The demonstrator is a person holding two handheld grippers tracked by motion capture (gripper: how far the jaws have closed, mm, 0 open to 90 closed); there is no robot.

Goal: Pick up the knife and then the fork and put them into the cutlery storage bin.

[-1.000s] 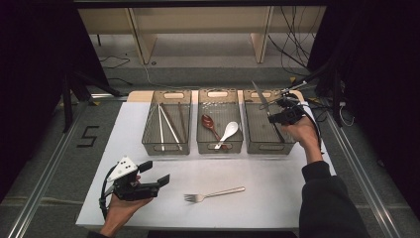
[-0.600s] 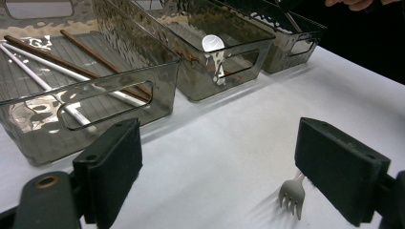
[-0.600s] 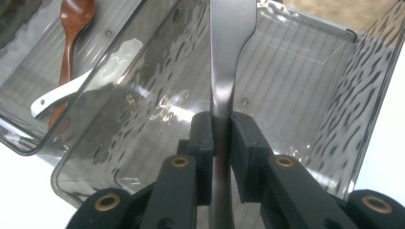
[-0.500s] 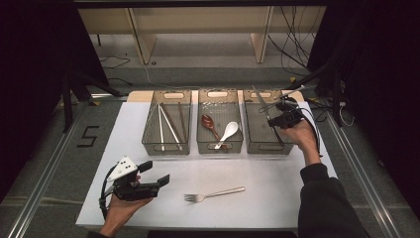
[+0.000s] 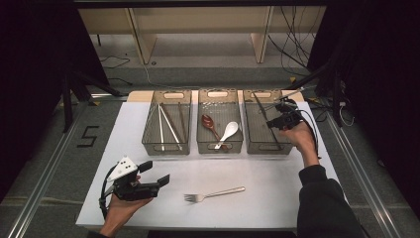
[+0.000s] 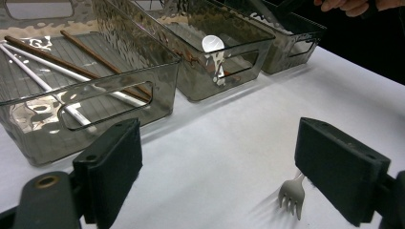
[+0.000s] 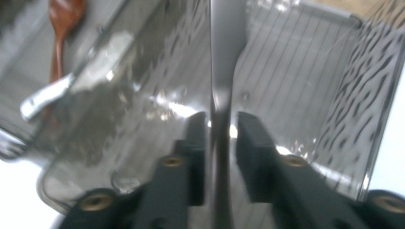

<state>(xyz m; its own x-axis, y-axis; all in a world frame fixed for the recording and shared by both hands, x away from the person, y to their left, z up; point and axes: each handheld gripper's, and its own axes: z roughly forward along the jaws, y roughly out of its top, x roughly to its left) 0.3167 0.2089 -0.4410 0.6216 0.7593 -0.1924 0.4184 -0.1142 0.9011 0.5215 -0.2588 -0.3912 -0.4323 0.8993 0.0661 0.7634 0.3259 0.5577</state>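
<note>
Right tool (image 5: 275, 120), just easing open, straddles one knife (image 7: 224, 52) over the rightmost of three bins (image 5: 257, 144); its blade is blurred. Left tool (image 5: 154, 173) gapes empty.

Bright table, dark surroundings — right gripper view blurred.

Right tool view blurred; utensil (image 7: 224, 57) between jaws cut off at top edge, type unclear.

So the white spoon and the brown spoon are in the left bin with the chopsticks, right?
No. The white spoon and brown spoon lie in the middle bin; the left bin holds only the chopsticks. The high view shows this.
</note>
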